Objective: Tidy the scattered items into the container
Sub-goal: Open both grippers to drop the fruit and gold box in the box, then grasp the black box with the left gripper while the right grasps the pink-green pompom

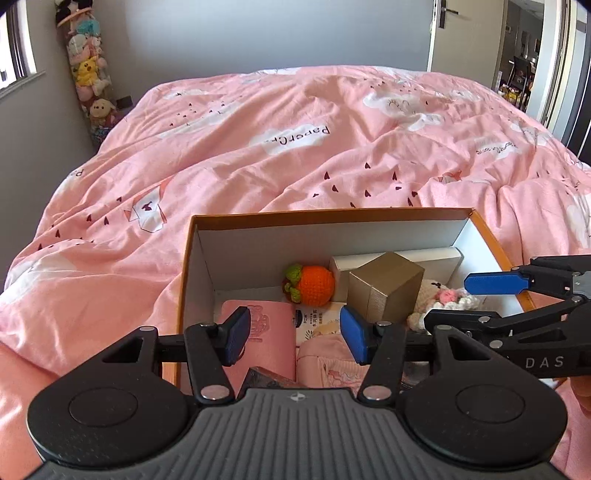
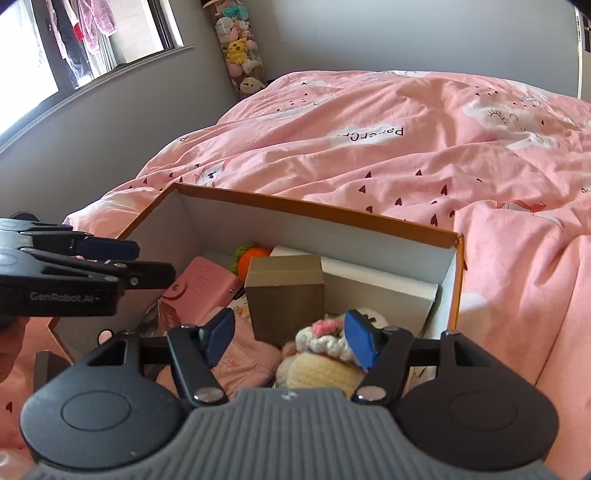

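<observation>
An orange-rimmed cardboard box (image 1: 332,213) with white inner walls sits on the pink bed; it also shows in the right wrist view (image 2: 314,210). Inside lie a gold cube box (image 1: 386,286), an orange crochet fruit (image 1: 314,284), a pink wallet (image 1: 266,332), a white flat box (image 1: 432,256), a crochet doll (image 1: 443,301) and pink pouches. My left gripper (image 1: 295,334) is open and empty over the box's near left part. My right gripper (image 2: 291,338) is open and empty just above the crochet doll (image 2: 325,358); it enters the left wrist view from the right (image 1: 491,295).
A rumpled pink duvet (image 1: 295,147) covers the whole bed around the box. A tall clear tube of plush toys (image 1: 90,74) stands in the far left corner by a window. An open door (image 1: 443,33) is at the far right.
</observation>
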A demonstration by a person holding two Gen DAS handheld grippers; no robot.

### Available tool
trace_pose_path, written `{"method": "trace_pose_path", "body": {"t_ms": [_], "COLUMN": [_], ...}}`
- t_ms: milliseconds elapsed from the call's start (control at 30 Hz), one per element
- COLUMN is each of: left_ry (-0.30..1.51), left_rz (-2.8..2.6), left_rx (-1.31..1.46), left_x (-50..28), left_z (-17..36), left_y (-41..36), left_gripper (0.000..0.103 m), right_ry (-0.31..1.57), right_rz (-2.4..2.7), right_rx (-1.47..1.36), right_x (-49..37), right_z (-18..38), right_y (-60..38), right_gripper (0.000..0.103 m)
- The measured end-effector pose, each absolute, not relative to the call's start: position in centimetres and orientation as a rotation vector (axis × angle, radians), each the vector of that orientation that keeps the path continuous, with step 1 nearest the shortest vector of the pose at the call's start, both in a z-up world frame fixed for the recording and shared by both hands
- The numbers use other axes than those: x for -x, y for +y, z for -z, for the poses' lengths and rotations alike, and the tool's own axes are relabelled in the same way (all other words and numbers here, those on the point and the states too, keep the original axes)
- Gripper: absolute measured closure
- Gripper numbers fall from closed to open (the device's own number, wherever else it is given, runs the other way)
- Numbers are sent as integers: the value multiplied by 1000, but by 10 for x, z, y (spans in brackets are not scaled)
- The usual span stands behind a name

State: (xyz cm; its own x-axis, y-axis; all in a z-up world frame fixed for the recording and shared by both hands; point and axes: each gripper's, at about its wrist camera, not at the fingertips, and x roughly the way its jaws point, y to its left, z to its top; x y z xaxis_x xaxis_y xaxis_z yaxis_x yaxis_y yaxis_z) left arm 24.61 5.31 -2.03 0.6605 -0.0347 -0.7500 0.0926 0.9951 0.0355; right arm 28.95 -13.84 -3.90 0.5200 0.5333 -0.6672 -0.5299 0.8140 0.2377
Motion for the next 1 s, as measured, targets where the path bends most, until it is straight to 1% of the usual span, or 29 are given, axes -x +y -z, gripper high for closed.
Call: {"method": "trace_pose_path", "body": {"t_ms": [100,167,267,300,367,400,433,500,567,700,833,1000], "left_ry": [789,809,824,839,830,820,786,713,704,728,681,754], "left_rz": [54,-20,-21,-43,-13,1,6,1,-114,-197,-245,-249], "left_rx": [4,111,178,206,278,296,297,221,215,224,139,177], "left_x": [-218,-208,-198,-195,-184,-178,-167,-144,-121,-82,-52,-36], "left_z": [5,1,-3,-5,-15,-22,-31,-46,-51,-45,-18,14], "left_y": [55,60,71,76,85,87,89,95,115,146,134,132], "left_gripper": [40,40,40,43,43,48,48,44,44,44,44,44], "right_ry": [801,849,893,912,933,913,891,817,795,749,722,750], "right_rz": [-605,-573,-627,-655,-706,-743,-759,-789,-743,-660,-558,-523], "right_rx": [-89,-164,-223,-233,-278,-279,-269,-211,-135,22,54,83], "right_x": [-278,-275,-266,-263,-256,-247,-241,-226,-216,-186,-161,-145], "right_z": [34,35,38,35,23,13,4,-9,-9,1,18,37], "right_y": [-145,-141,-132,-128,-121,-118,-116,-118,-125,-148,-169,-169], "right_gripper": [33,33,32,32,33,33,31,24,24,24,24,25]}}
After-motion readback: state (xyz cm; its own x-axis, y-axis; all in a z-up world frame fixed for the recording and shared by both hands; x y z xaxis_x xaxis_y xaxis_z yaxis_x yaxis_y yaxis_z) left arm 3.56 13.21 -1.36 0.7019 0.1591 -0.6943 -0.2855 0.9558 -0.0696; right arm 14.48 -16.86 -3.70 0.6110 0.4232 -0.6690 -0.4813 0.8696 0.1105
